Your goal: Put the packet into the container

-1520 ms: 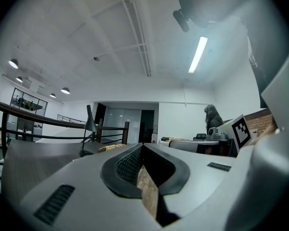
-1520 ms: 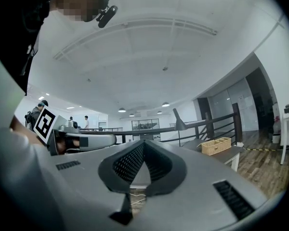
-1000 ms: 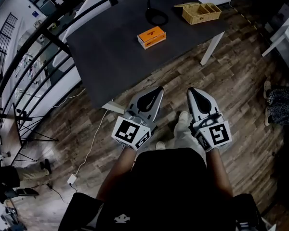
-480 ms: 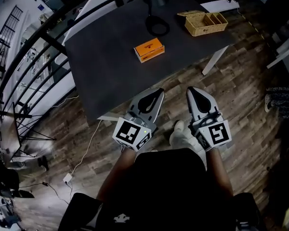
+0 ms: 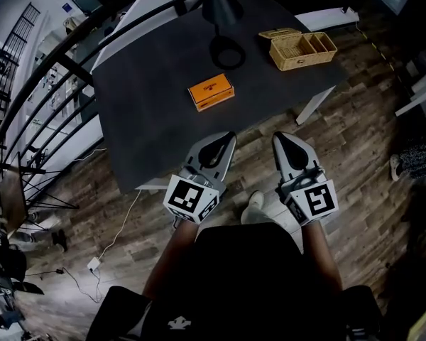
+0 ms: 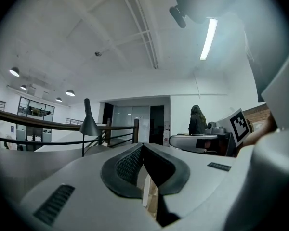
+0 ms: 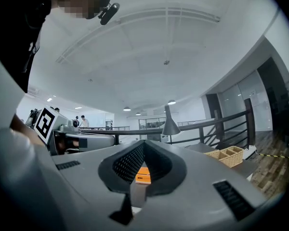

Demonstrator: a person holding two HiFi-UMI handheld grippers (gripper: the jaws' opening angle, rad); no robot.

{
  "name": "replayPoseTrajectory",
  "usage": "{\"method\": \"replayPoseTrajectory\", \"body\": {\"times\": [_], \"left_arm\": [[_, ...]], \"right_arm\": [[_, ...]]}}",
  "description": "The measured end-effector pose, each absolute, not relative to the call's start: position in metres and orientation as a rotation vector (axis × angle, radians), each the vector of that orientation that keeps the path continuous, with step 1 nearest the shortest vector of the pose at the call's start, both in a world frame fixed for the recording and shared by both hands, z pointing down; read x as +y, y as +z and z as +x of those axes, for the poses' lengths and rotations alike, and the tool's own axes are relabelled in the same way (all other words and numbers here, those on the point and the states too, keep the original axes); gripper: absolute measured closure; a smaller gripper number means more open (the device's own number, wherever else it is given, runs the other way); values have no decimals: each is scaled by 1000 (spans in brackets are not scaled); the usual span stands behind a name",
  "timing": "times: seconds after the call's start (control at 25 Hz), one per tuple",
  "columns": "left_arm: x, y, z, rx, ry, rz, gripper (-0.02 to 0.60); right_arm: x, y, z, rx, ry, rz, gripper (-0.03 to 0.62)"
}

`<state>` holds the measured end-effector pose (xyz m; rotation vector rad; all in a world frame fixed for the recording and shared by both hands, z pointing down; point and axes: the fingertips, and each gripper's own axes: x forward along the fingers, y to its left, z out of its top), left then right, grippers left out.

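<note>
An orange packet lies flat near the middle of the dark grey table. A wicker container with compartments and an open lid stands at the table's far right corner. My left gripper and right gripper are held level side by side over the wooden floor, just short of the table's near edge. Both are shut with nothing between the jaws. In the right gripper view the packet shows through the gap behind the closed tips, with the container to the right.
A black desk lamp stands at the back of the table between packet and container. A black railing runs along the left. A white table leg drops at the right corner. People stand far off in the gripper views.
Both grippers and the person have moved toward the table; the packet and container now sit lower in the head view. The jaws have stayed shut.
</note>
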<state>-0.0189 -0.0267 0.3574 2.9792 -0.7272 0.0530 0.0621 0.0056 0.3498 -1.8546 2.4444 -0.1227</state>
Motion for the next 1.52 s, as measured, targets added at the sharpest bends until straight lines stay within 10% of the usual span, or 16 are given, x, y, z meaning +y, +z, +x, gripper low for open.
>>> {"method": "replayPoseTrajectory", "body": {"times": [1.52], "left_arm": [[-154, 375, 47, -832, 18, 2886, 575]], "right_arm": [[-127, 371, 115, 2573, -165, -1728, 589]]}}
